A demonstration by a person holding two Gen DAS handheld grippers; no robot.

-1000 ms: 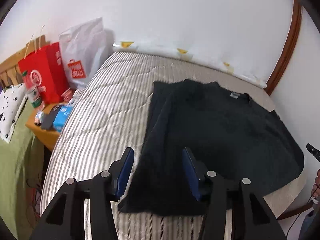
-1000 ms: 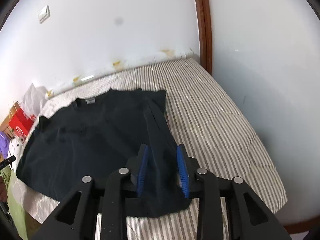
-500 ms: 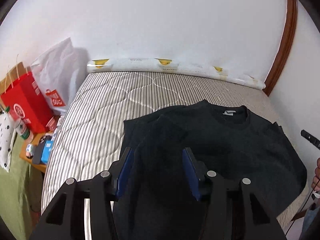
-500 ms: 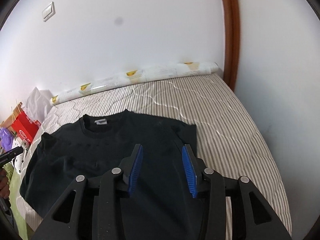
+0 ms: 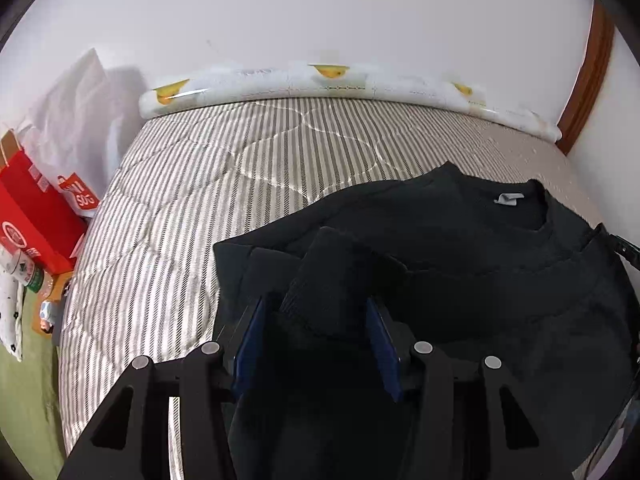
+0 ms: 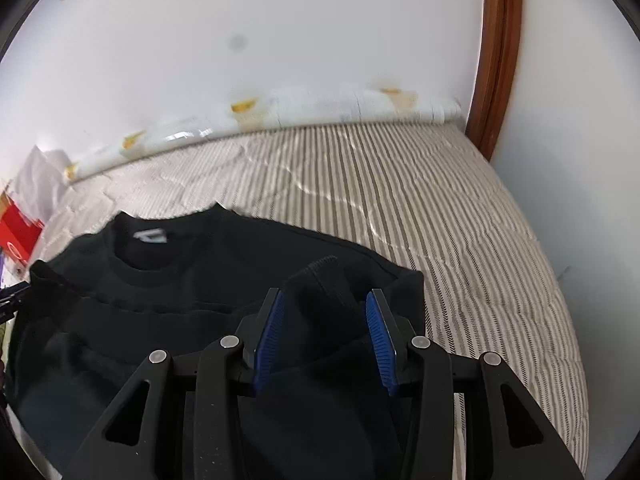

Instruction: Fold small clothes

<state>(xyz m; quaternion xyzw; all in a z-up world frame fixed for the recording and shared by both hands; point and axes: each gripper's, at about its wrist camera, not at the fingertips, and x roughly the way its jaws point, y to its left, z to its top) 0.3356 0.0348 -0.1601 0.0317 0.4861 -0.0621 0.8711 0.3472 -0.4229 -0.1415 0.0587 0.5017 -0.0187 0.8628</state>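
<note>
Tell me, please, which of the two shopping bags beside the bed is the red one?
The red bag is the nearer one at the left wrist view's left edge; the white bag stands behind it, against the wall.

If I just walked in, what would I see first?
A black sweatshirt spread on the striped mattress, its collar toward the wall. Close up, blue-padded grippers each have a folded-in sleeve cuff between their fingers. Off the bed's left edge stands a bright red bag.
</note>
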